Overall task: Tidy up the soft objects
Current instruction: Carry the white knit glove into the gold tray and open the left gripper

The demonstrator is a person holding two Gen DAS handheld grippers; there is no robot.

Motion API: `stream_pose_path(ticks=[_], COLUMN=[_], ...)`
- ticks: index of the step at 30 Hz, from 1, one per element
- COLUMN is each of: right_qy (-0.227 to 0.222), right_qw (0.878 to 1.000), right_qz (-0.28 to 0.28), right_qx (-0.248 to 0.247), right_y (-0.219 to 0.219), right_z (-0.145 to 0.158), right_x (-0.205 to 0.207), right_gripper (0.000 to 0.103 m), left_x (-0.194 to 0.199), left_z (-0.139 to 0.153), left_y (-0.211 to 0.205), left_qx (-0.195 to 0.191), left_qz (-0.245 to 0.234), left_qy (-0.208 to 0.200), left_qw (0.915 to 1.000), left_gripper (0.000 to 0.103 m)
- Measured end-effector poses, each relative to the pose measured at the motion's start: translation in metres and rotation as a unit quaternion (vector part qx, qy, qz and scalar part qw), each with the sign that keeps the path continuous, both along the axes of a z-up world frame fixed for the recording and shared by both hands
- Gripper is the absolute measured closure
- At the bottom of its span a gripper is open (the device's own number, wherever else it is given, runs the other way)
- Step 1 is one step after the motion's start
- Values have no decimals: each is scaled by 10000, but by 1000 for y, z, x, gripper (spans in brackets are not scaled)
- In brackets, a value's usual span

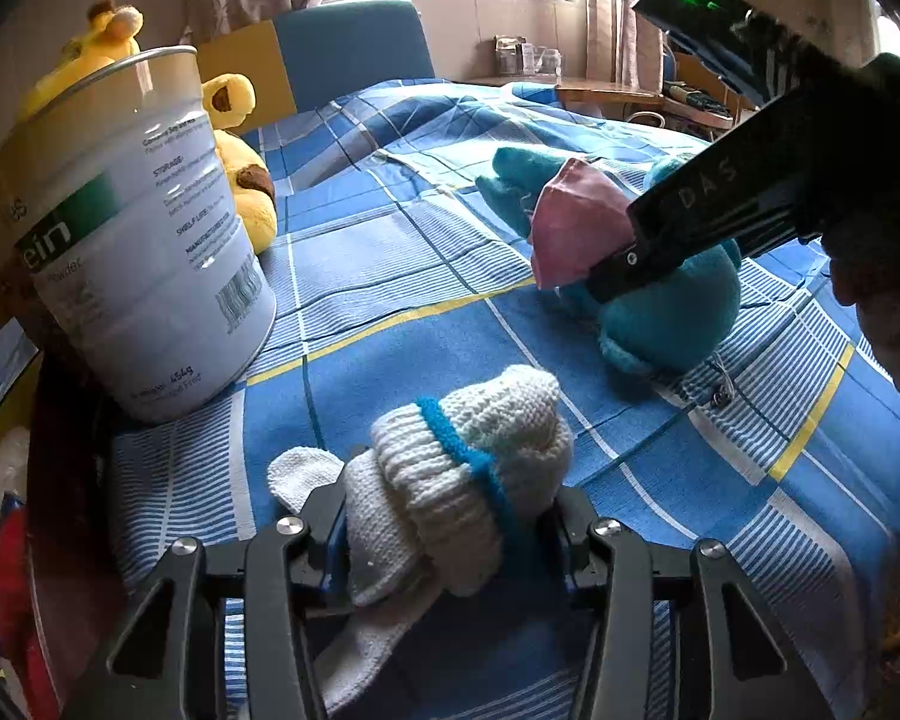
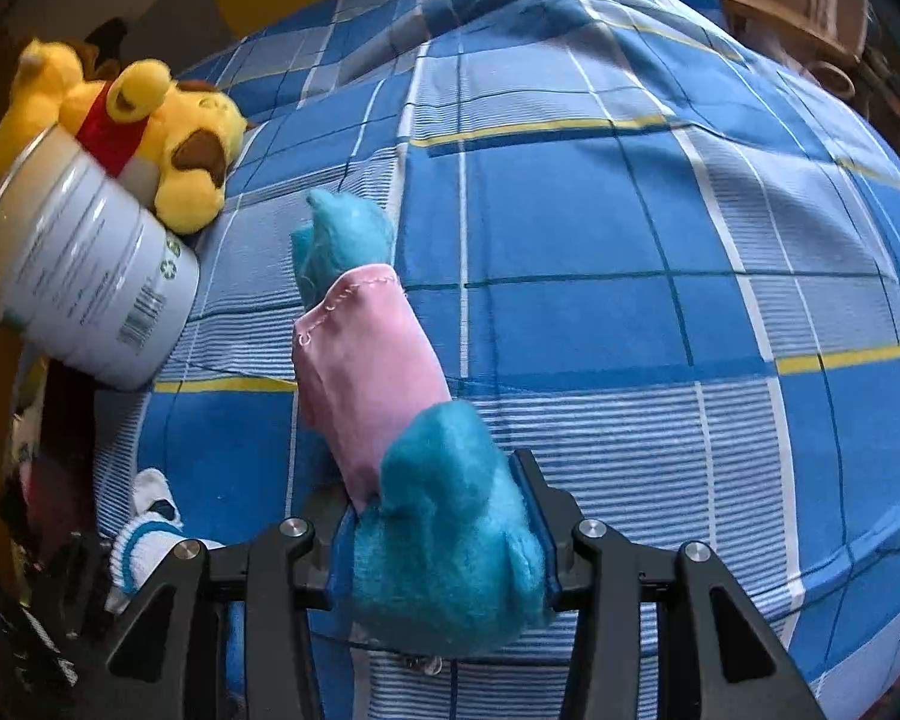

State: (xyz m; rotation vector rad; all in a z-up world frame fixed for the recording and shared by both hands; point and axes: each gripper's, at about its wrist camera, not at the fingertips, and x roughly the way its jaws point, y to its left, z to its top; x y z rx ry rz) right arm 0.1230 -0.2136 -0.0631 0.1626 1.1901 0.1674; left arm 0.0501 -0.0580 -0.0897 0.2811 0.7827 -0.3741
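Both claws are the same build: matte black plastic linkage arms with triangular cutouts, shiny round silver screws at the pivots, and blue pads lining the inside of the fingers. The left claw [image 1: 444, 540] and right claw [image 2: 444, 540] match there. Seen from outside, the right one's black body has faint "DAS" lettering and a green LED.
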Motion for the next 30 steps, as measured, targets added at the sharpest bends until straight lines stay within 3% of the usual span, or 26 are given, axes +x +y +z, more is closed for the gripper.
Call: stream_pose_path(ticks=[7, 10, 17, 23, 30], right_qy=[-38, -88, -207, -259, -304], right_qw=[9997, 9993, 9981, 9973, 9966], right_qz=[185, 220, 362, 405, 443], right_qx=[-163, -277, -464, -559, -620], right_y=[4, 6, 9, 11, 12], right_z=[-4, -4, -5, -5, -5], right_x=[1, 0, -1, -1, -1], right_gripper=[54, 54, 54, 54, 54], left_x=[0, -6, -26, -30, -27], left_z=[8, 21, 79, 110, 104], left_y=[6, 16, 53, 110, 166], left_qx=[-133, -428, -794, -849, -759], left_qz=[123, 200, 683, 1628, 2494], left_qy=[259, 413, -58, -359, -283], left_qw=[9995, 9980, 9945, 9824, 9650], left_gripper=[55, 55, 55, 55, 54])
